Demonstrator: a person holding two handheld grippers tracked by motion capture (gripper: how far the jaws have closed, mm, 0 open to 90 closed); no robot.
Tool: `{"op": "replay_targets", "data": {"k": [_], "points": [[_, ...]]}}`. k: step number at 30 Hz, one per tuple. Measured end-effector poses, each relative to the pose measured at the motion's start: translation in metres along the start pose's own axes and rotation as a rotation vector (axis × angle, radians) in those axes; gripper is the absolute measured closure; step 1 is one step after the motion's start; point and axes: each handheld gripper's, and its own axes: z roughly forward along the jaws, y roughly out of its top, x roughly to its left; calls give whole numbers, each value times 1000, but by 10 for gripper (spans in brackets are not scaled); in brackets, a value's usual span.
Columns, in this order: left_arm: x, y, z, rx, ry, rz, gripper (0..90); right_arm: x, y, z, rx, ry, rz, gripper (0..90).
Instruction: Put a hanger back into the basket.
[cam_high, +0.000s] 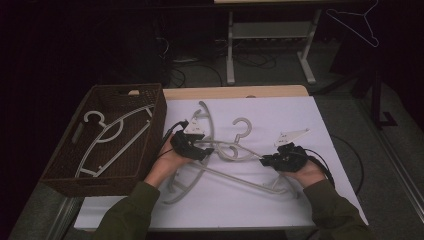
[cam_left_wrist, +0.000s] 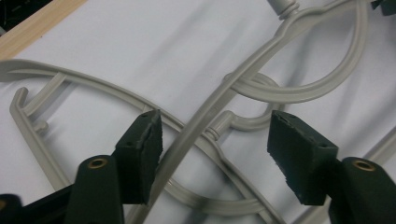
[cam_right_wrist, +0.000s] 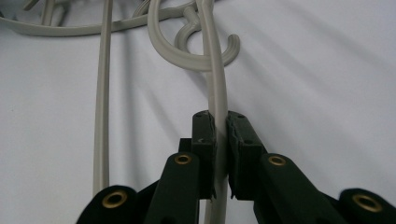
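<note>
We take this for a lab or workroom: our cloth-covered desk (cam_high: 300, 105) stands on a bare floor, cables (cam_high: 245, 60) trail round a metal-legged bench (cam_high: 270, 30) beyond its far edge, darkness elsewhere.

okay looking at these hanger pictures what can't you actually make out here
- High view: where the two tangled grey plastic hangers cross is covered by the left gripper.
- Left gripper view: both hangers run past the frame edges.
- Right gripper view: the shut right gripper covers the clamped hanger arm.
- High view: the dark wicker basket wall hides its near floor.
</note>
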Motion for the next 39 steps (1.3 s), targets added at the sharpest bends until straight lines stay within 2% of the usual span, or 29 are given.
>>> {"op": "replay_targets", "data": {"k": [2,9,14,22,27,35,39], "points": [[1,0,3,2,-14,8,390,0,0,0,-5,0,-9,823],[1,0,13,25,-9,58,496,2,1,2,3,14,-7,823],[1,1,14,14,-8,80,603,0,1,1,0,22,-19,823],[-1,3,15,15,-14,85,650,-2,2,-1,-1,26,-37,821],[-3,3,15,29,-30,104,675,-5,1,-1,-3,24,-47,811],[-8,3,14,44,-64,128,725,-11,0,0,0,-3,-31,770],[-8,2,14,45,-95,135,749,-16,-1,2,-9,-16,-25,735]]}}
